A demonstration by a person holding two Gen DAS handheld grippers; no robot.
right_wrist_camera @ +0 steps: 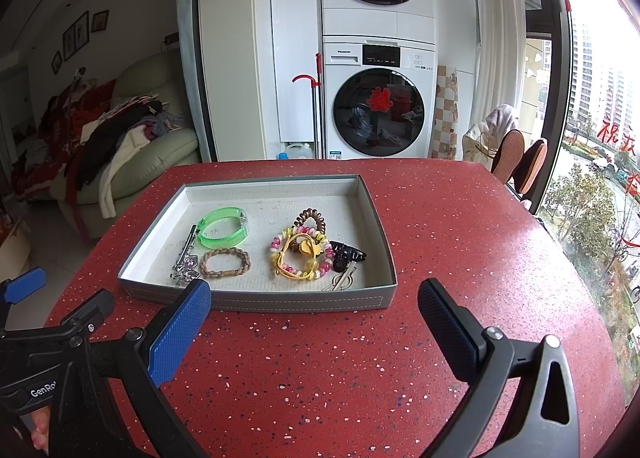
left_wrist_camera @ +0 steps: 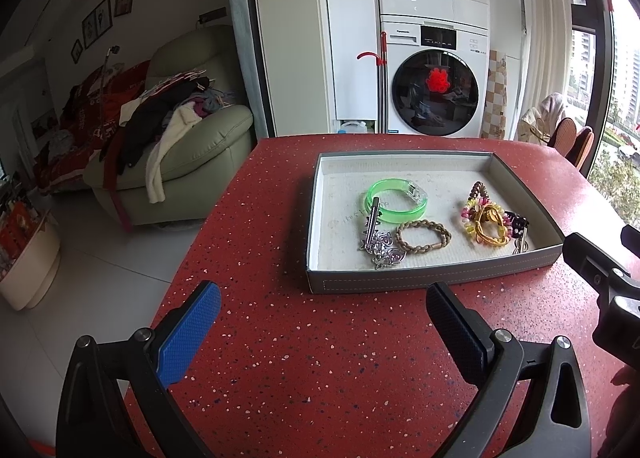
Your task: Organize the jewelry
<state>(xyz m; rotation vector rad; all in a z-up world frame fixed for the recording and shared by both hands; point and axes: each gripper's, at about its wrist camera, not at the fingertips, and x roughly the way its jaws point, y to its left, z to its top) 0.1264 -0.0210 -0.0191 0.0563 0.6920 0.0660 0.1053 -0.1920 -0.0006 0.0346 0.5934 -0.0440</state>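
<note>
Both grippers sit spread wide with nothing between the fingers: left gripper [left_wrist_camera: 322,328] and right gripper [right_wrist_camera: 316,326] hover over the red speckled table [right_wrist_camera: 460,225], just short of the grey tray [right_wrist_camera: 256,302]. All jewelry I can see lies inside the tray; none is out on the table. In the right wrist view, green bangle [right_wrist_camera: 224,232] sits at about 10 o'clock of the tray's middle, braided brown bracelet [right_wrist_camera: 226,262] at 8, silver clip and charm bits [right_wrist_camera: 185,264] hard left near the front wall. Tangled pile of yellow cord and beaded bands [right_wrist_camera: 302,256] is at 4 o'clock, brown coil tie [right_wrist_camera: 310,215] just beyond it at 1, black claw clip [right_wrist_camera: 346,256] touching the pile's right side. I judge the task looks near done or between picks; can't tell which. If I go in next, I'd take the bracelet first, since it lies apart. Come over the front wall from above, don't clip the rim. Avoid the pile: one strand would drag the rest.
</note>
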